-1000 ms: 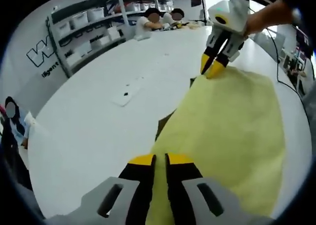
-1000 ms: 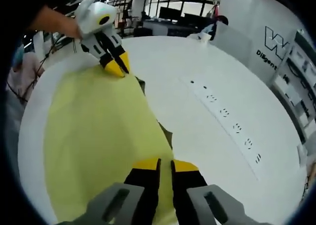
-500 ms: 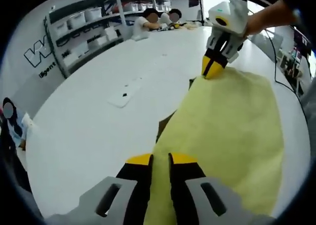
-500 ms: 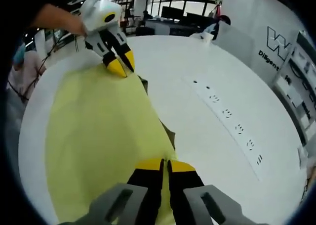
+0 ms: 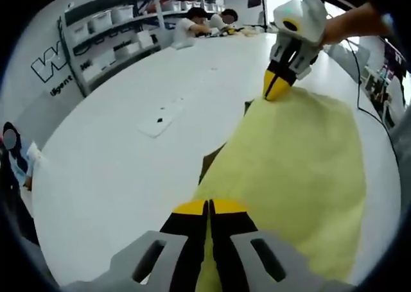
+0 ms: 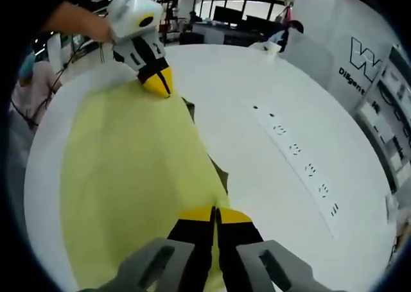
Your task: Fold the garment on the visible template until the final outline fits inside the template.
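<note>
mostly hidden under the yellow garment (image 5: 302,157): a dark template (image 5: 209,163), peeping out along the cloth's edge as slivers, outline impossible to judge. covered by the left gripper (image 5: 209,205) jaws in the left gripper view: the near cloth edge between them. likewise under the right gripper (image 6: 215,210) in the right gripper view. cut off by the rim: wall lettering (image 6: 368,51). too small to read: marks on the white strip (image 6: 302,160) on the table (image 5: 115,157).

both grippers low, jaws closed: left gripper (image 5: 209,207), right gripper (image 6: 215,212).
</note>
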`<state>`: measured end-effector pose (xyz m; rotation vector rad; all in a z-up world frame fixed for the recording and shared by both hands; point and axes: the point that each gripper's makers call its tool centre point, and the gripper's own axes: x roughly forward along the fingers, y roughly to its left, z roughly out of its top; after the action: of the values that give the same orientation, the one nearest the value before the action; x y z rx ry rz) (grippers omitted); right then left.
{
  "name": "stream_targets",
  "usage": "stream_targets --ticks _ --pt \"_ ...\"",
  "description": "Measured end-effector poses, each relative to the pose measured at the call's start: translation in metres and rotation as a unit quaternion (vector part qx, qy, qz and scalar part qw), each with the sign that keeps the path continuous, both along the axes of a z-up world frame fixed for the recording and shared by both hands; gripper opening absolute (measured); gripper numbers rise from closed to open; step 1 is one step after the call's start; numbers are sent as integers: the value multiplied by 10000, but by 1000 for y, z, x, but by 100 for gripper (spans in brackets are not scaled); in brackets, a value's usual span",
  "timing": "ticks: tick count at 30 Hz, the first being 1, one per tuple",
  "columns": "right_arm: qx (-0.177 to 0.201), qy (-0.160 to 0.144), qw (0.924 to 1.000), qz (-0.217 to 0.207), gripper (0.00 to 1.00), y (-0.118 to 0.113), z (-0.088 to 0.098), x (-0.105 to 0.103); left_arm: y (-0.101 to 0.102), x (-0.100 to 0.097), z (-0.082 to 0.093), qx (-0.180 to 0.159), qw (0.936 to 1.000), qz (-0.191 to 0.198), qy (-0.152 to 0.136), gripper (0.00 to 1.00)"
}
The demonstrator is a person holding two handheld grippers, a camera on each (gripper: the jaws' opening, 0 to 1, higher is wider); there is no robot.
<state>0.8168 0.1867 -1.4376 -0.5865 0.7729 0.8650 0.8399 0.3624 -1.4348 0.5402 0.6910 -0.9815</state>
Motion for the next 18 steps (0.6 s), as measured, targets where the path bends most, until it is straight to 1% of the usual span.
stream_targets --ticks 3,6,8,11,14,18 --pt "66 -28 10000 -30 0 -1 6 1 0 2 5 -12 10000 28 -42 4" --pt "100 -86 9999 -39 0 -3 11 3 -1 6 12 -157 9997 175 -28 4" --pt "97 -162 9998 -48 0 -4 14 5 -3 10 19 -263 9993 222 -123 4" --pt "137 -267 9995 -91 0 -6 19 8 -3 15 24 -275 9989 253 -271 4" --pt "126 -326 9993 -125 0 -7 19 10 -2 19 25 -312 9983 388 -289 5" --pt "1 -298 9994 -196 0 -7 11 11 -2 20 16 -150 9985 416 -337 5"
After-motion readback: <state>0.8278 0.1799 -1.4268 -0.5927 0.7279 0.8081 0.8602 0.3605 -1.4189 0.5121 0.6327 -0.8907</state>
